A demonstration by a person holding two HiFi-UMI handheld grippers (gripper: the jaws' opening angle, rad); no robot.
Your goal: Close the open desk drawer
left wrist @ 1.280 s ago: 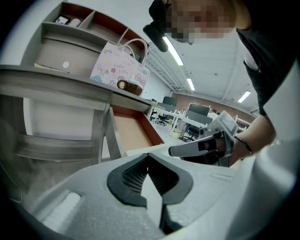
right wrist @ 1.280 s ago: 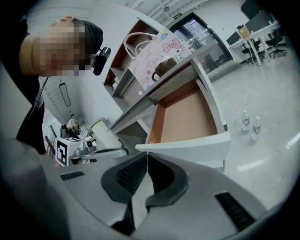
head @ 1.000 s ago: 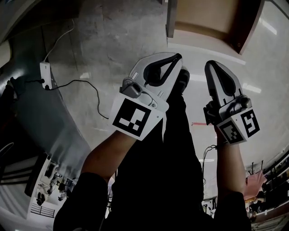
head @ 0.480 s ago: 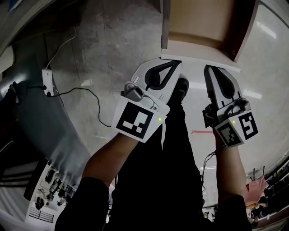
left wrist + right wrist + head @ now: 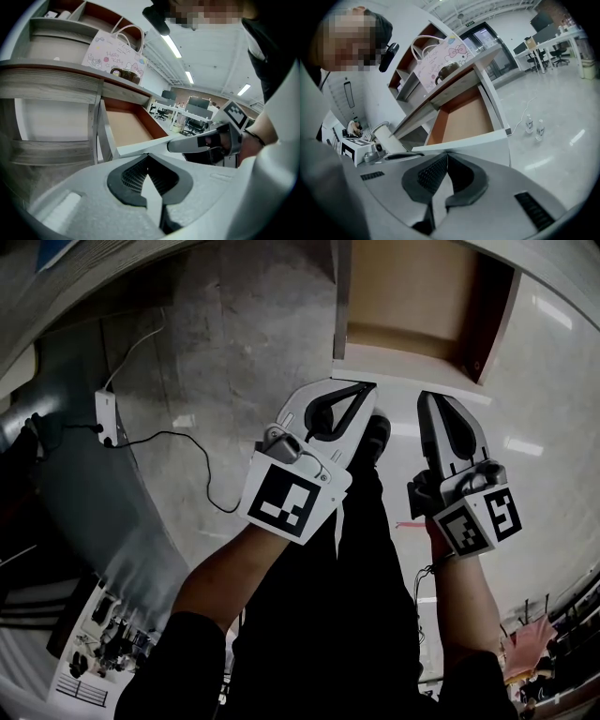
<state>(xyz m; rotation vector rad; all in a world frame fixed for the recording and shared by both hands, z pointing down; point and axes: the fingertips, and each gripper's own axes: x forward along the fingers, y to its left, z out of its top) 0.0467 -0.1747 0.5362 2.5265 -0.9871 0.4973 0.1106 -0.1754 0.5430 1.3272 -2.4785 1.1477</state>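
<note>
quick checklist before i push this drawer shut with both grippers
1. Drawer open, its front facing the grippers: ok.
2. Nothing sticking up over the drawer walls: ok in the part shown.
3. Left gripper jaws together for pushing: ok.
4. Right gripper jaws together: ok.
5. Tips touching the drawer front: cannot tell; both sit close to it.
6. Floor cable out of the way: ok, it lies off to the left.
</note>
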